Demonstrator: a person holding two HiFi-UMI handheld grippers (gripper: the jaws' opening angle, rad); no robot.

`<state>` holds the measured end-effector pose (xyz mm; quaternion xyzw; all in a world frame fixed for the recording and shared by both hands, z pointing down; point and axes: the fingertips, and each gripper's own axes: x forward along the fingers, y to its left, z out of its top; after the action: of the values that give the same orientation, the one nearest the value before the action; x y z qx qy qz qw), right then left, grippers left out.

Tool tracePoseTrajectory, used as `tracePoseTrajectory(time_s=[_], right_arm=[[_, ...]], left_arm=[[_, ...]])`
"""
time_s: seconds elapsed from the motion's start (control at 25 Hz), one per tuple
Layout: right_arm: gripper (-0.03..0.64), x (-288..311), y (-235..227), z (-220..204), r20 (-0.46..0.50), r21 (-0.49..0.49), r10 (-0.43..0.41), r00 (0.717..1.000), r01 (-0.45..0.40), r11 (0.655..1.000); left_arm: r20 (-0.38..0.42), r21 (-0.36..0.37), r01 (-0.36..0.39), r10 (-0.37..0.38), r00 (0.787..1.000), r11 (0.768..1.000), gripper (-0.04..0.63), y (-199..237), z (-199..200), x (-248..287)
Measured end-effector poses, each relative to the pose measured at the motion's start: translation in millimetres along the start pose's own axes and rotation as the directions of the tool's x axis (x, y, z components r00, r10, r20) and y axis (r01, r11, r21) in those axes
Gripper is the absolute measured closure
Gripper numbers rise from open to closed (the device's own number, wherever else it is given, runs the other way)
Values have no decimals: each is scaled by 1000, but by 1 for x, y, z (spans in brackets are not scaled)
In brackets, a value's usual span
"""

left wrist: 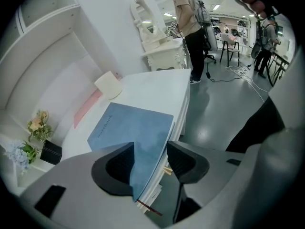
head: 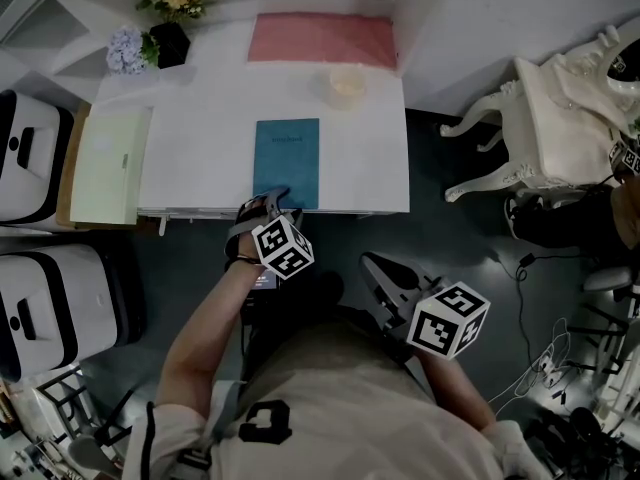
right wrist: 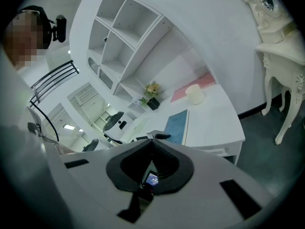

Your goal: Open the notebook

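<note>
**A:** Starting at the left, what is the left gripper [head: 272, 206] doing?

**B:** It is hanging at the near rim of the white counter [head: 195, 158], pointing steeply down with its jaws spread. In the left gripper view one jaw is lying over the cover and the other is hanging out past the page edges. So the near end of the flat teal-blue rectangular notebook [head: 286, 163] is sitting between them, and nothing shows it being pinched.

**A:** Which way is the notebook running?

**B:** In the head view its long axis is running from 6 to 12 o'clock. It is lying closed, cover up, with its near short edge at the counter's rim. From the left jaws, the bulk of it is lying toward 12 o'clock.

**A:** And the right gripper [head: 378, 266]?

**B:** It is hanging off the counter at about 4 o'clock from the notebook, well apart from it. Its jaws are pressed together on nothing.

**A:** So the left hand is the nearer one.

**B:** Yes. I am judging that the lift is depending on those jaws catching the cover alone along the page-edge side, not the whole block.
</note>
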<state>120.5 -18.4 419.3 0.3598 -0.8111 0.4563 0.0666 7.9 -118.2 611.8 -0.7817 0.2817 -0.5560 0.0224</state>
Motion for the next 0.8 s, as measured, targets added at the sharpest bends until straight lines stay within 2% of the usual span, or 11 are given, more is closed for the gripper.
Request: tracePoseTrajectory(time_s=[0.44, 0.8], right_arm=[[603, 1, 0, 0, -4, -2, 5, 1000, -5, 1000], [603, 0, -1, 0, 3, 4, 9, 1000, -9, 1000]], left_arm=[[10, -16, -19, 19, 1000, 1000, 370, 5, 0, -4], [54, -63, -41, 44, 998, 997, 385, 10, 5, -17]])
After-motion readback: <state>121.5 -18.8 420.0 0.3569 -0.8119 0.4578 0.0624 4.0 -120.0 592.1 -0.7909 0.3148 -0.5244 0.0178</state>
